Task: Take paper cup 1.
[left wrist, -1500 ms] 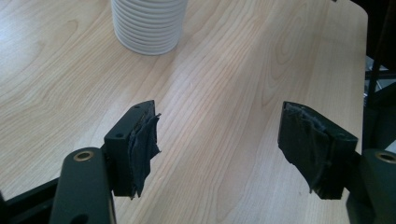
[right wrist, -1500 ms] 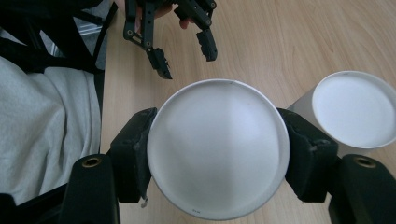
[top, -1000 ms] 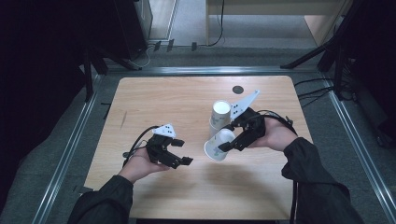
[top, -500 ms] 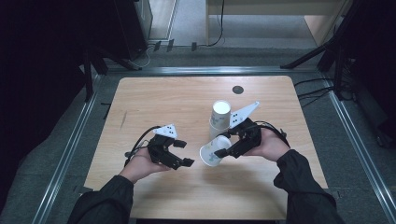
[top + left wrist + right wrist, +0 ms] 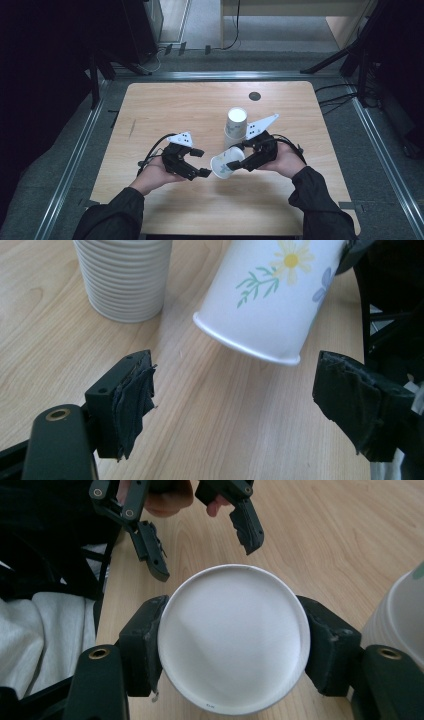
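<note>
- Both fingers of my right gripper (image 5: 232,645) press on the base of the cup (image 5: 224,164), one on each side, so this gripper is gripping it; in the right gripper view I see the white round bottom between the two black pads.
- On my left gripper (image 5: 199,163) the jaws stand open with nothing between them. Over the last half second they closed a little, but the pads touch nothing.
- Where the cup is: above the table (image 5: 165,105), a bit nearer than its middle, held tilted on its side with the open mouth pointing left, toward the left gripper. In the left gripper view the rim (image 5: 245,342) hangs just in front of the open jaws, and I see a flower print on the wall.
- Just beyond it, touching or almost touching my right gripper, the stack (image 5: 235,127) stands upright on the table. I judge that the cup comes from this stack.
- Step in hand, as I judge: I am presenting the single cup to the left gripper, for a handover or for a two-handed hold.
- Next move needs: bring the left jaws around the rim, one pad on each side of the wall, then close softly, because paper crushes easily. The right grip must stay firm until the left one holds.
</note>
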`<action>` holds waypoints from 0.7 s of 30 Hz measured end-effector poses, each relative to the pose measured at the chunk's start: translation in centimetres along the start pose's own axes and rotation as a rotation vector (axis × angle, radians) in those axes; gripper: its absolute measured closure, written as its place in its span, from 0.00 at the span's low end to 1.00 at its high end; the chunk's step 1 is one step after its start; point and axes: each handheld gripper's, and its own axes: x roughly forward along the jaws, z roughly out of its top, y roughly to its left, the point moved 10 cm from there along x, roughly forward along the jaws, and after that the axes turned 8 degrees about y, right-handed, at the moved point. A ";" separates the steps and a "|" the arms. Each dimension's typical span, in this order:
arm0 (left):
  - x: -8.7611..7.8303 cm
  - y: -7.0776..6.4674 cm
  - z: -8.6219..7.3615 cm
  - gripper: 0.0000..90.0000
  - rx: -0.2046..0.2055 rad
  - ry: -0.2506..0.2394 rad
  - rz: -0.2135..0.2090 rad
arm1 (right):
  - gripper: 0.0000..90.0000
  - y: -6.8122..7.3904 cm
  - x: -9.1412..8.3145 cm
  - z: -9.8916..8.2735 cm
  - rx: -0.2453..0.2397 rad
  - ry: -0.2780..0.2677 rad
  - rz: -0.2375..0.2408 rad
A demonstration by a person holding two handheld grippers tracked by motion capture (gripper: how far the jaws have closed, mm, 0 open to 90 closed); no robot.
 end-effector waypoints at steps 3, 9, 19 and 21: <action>0.0 -0.1 0.2 0.19 0.010 -0.003 -0.003 | 0.39 0.2 0.0 0.3 0.007 -0.031 0.008; 0.1 -0.4 0.6 0.19 0.036 -0.014 -0.015 | 0.39 0.3 0.3 0.5 0.007 -0.040 0.008; 0.3 -0.9 1.2 0.19 0.055 -0.029 -0.044 | 0.39 0.9 0.7 1.2 0.007 -0.053 0.027; 0.4 -1.1 1.2 0.19 0.064 -0.028 -0.047 | 0.39 1.1 0.7 1.4 0.009 -0.058 0.031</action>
